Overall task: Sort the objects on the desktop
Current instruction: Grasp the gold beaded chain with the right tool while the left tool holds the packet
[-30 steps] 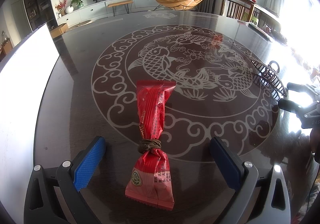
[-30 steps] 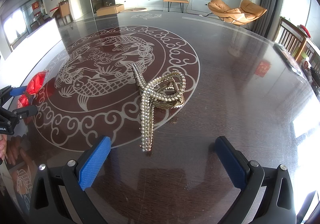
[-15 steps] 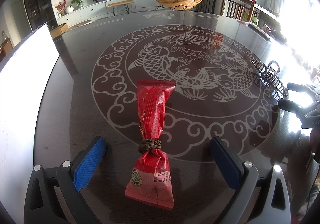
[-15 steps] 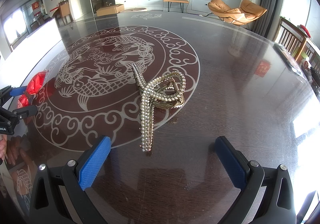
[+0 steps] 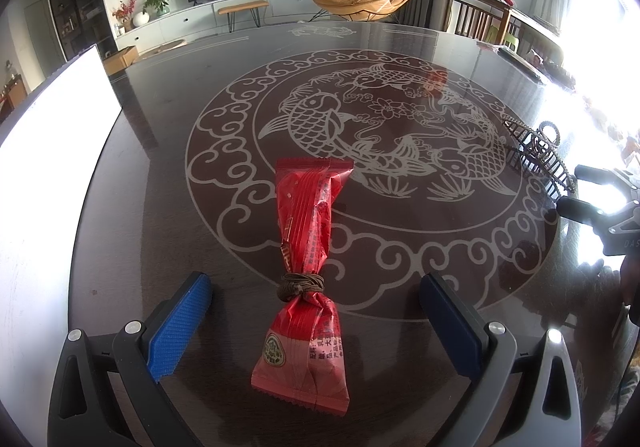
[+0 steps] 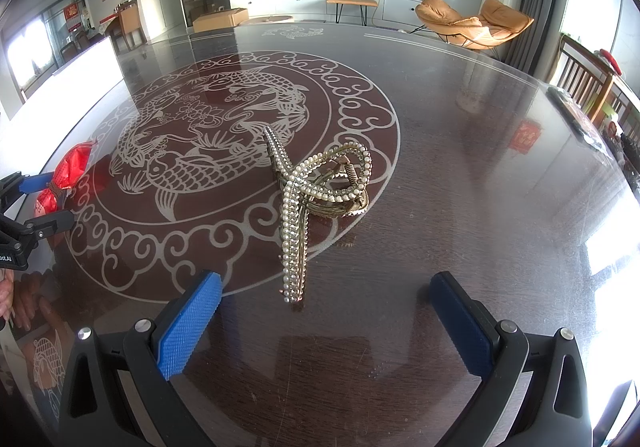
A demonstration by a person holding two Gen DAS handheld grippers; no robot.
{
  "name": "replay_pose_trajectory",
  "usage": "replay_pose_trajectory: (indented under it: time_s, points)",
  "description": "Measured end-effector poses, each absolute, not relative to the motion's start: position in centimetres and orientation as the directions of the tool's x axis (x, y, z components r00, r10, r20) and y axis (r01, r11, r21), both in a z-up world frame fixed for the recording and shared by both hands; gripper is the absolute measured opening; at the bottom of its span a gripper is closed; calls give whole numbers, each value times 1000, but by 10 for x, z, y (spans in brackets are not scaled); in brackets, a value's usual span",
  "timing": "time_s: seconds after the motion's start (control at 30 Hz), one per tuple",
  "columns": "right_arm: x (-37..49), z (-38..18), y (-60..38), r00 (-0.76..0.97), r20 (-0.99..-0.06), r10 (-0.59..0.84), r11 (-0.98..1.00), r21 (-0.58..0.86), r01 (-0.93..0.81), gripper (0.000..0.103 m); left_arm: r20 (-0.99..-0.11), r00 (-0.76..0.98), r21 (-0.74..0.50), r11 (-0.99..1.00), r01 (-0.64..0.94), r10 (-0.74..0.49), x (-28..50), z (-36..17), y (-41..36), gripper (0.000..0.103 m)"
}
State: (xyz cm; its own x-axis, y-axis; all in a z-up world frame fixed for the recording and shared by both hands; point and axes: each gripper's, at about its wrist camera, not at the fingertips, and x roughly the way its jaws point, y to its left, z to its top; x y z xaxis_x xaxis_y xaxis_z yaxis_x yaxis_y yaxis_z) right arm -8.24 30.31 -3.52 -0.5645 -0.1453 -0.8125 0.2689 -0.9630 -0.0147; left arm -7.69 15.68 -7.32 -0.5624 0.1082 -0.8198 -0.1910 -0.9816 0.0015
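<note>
Two grippers face a dark table (image 5: 132,175) etched with a pale fish medallion. Between the spread blue pads of the left gripper (image 5: 316,317) lies a red packet (image 5: 310,247), touching neither pad. Its long axis runs straight away from the camera, along the line of the fingers; the printed end is nearest, the crimped far end points toward the medallion's centre. A brown cord (image 5: 301,284) is knotted round its waist, level with the pad tips.

Ahead of the right gripper (image 6: 326,311), whose fingers also stand wide apart with nothing between them, a pearl clip (image 6: 316,203) rests on the medallion's edge. Its long toothed arm points toward the camera and ends just short of the pads; its looped handles lie farther off, to the right.
</note>
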Motion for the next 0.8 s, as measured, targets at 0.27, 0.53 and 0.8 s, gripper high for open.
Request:
replay_pose_trajectory:
  time_s: [0.27, 0.53, 0.8]
  points:
    - [-91, -33, 300, -501, -852, -149, -956, -5, 293, 97, -855, -508, 1, -977, -211, 109, -83, -72, 160, 103]
    - [-94, 12, 290, -470, -857, -210, -954, 75, 289, 9, -816, -552, -51, -973, -227, 171, -55, -44, 156, 19]
    - [-65, 47, 265, -458, -857, -235, -924, 51, 379, 9, -742, -639, -82, -974, -210, 201, -9, -7, 139, 19]
